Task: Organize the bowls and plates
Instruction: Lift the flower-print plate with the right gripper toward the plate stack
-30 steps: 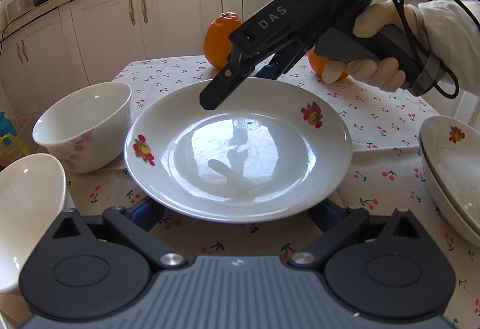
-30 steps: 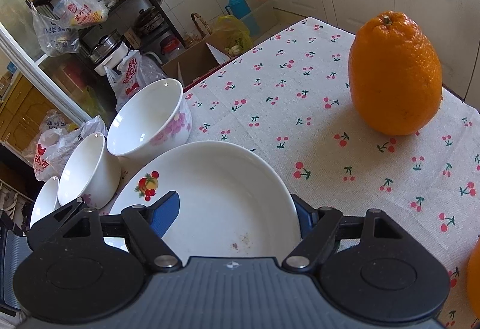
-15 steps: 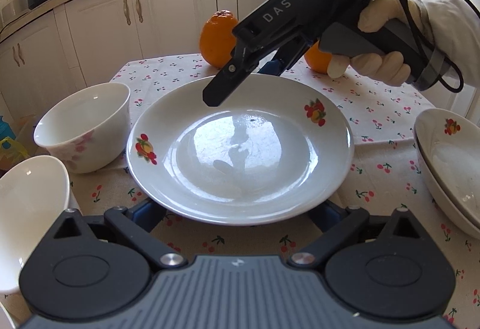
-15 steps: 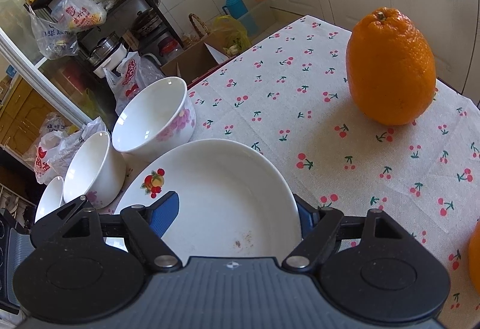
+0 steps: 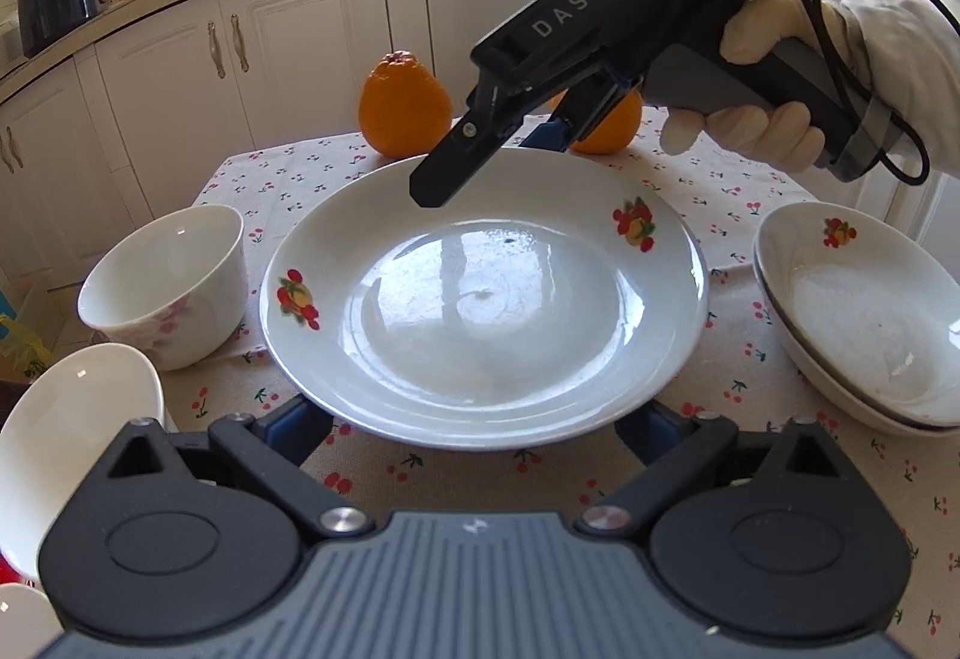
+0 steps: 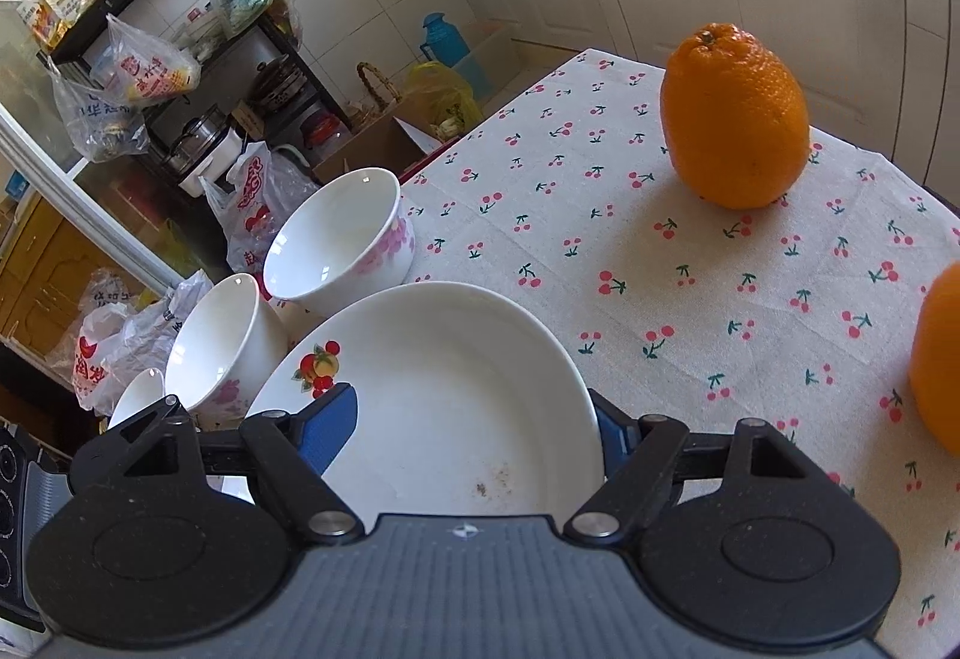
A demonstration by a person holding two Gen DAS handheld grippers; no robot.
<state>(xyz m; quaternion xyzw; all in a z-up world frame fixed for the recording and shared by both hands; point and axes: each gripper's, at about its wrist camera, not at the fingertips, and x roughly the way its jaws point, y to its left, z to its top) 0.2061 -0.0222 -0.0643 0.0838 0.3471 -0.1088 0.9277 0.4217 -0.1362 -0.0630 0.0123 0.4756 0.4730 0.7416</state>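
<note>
Plate [image 5: 480, 311] with fruit prints is up off the surface [image 5: 720, 191], roughly level, caught between both tongs. Left tongs [image 5: 471, 422] are clenched on its 6 o'clock rim: blue pads sit at either side of the rim, tips half hidden under it. Right tongs [image 5: 489, 164] come in from 12 o'clock, held by a gloved hand [image 5: 756, 119]. One finger is over the plate's inside, the other is below the far rim. Cannot tell whether those pads actually press. In the right wrist view the plate [image 6: 456, 395] fills the gap of the right tongs [image 6: 468, 425], with the left pad on top and the right pad behind the edge. Flowered bowl [image 5: 168, 287] stands upright at 9 o'clock of the plate, just beside it. A second bowl [image 5: 72, 419] sits at 8 o'clock, tilted. Dish stack [image 5: 864, 323], two nested, sits at 3 o'clock, apart from the plate. Two oranges [image 5: 405, 104] [image 5: 606, 125] sit at 12 o'clock on the cherry cloth, well behind the plate. The right wrist view shows the flowered bowl [image 6: 342, 239], the second bowl [image 6: 222, 341] and a third small bowl [image 6: 138, 395] in a row at the surface edge.
</note>
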